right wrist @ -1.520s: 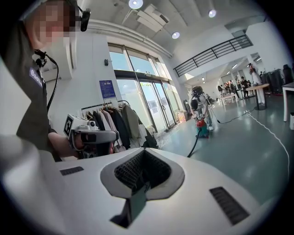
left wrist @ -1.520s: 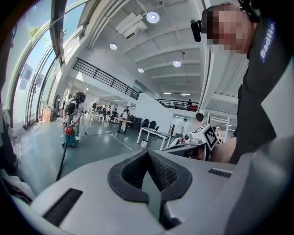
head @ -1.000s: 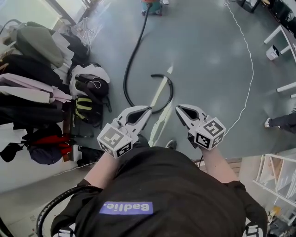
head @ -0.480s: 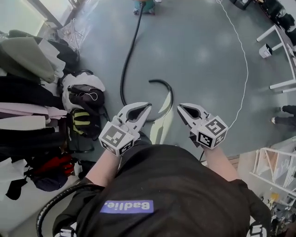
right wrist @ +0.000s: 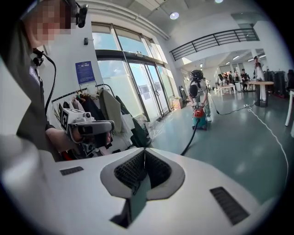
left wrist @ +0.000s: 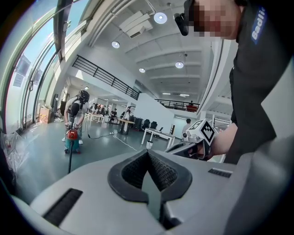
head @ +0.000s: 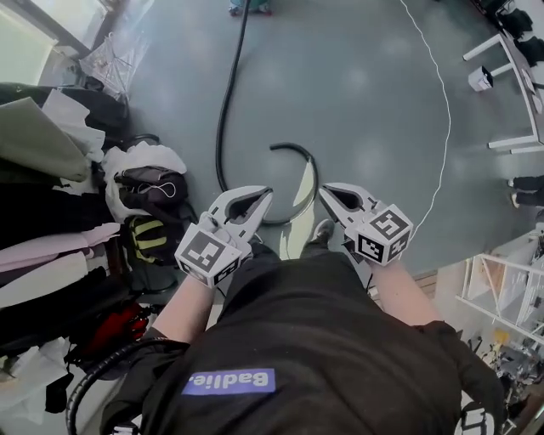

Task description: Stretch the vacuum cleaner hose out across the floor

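**Grey hall floor [head: 382, 110], hose hooked ahead of the feet, both tongs shut and empty.**

The black hose [head: 223, 110] runs down the floor from the vacuum cleaner [head: 246, 7], bends near the person's shoe [head: 321, 231] and curls back to a free end [head: 274, 148]. The left tongs [head: 265, 193] and right tongs [head: 325, 190] hang above that bend, jaws together with nothing between them. I would open one pair and lower it to the free end rather than mid-loop. Then draw the end away from the cleaner so the hook unrolls, pulling gently so the cleaner stays put. Keep the hose clear of the bags [head: 144, 183] on the left and the white cable [head: 444, 102] on the right.
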### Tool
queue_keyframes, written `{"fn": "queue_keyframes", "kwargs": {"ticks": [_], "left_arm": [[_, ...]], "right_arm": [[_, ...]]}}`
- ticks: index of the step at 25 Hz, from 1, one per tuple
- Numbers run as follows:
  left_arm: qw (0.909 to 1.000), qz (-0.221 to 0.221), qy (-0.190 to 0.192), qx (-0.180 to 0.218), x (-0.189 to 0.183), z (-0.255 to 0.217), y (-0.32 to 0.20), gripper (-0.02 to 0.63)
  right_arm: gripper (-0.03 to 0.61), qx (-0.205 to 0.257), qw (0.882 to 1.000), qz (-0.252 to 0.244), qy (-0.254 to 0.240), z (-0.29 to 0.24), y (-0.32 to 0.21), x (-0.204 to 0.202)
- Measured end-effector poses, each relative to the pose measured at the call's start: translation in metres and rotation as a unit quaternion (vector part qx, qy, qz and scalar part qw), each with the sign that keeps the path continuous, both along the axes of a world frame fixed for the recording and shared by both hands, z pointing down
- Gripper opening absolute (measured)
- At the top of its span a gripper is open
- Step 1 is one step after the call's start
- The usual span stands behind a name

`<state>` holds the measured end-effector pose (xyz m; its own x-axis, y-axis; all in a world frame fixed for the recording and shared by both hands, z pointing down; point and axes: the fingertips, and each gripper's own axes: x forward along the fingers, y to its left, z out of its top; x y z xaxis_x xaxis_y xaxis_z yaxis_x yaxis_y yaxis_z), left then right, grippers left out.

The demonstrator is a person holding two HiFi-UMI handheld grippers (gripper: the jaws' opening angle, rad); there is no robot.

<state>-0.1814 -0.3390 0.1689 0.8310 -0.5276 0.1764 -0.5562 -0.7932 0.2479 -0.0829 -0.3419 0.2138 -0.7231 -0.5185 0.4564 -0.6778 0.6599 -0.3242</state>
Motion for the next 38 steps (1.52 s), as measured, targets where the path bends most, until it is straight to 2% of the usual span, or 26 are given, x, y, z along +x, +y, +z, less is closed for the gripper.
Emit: {"fn": "queue_keyframes", "kwargs": {"ticks": [5, 13, 19, 21, 29, 34, 38], "left_arm": [[0.9998, -0.021, -0.009, -0.001, 0.030, -0.003, -0.041, -0.003], [0.9968, -0.074, -0.026, -0.016, 0.106, 0.017, -0.126, -0.005], [0.9973, -0.071, -0.018, -0.012, 0.133, 0.046, -0.171, -0.005], [0.9979, -0.063, -0.008, -0.015, 0.135, 0.059, -0.182, -0.005], [0.9988, -0.032, -0.019, -0.032, 0.118, 0.175, -0.220, -0.005], [0.9992, -0.021, -0.016, -0.028, 0.103, 0.267, -0.244, -0.005], [0.9992, -0.005, -0.021, -0.033, 0.103, 0.350, -0.250, -0.005]], "right_arm": [[0.005, -0.016, 1.000, -0.017, -0.005, 0.022, -0.042, 0.031], [0.005, -0.047, 0.998, -0.048, -0.005, 0.089, -0.137, 0.106], [0.009, -0.056, 0.996, -0.056, 0.042, 0.164, -0.182, 0.131], [0.021, -0.059, 0.994, -0.053, 0.078, 0.206, -0.195, 0.130], [0.186, -0.119, 0.973, -0.023, 0.197, 0.442, -0.229, 0.125], [0.206, -0.124, 0.953, -0.042, 0.274, 0.595, -0.258, 0.122], [0.206, -0.144, 0.940, -0.048, 0.304, 0.713, -0.266, 0.127]]}}
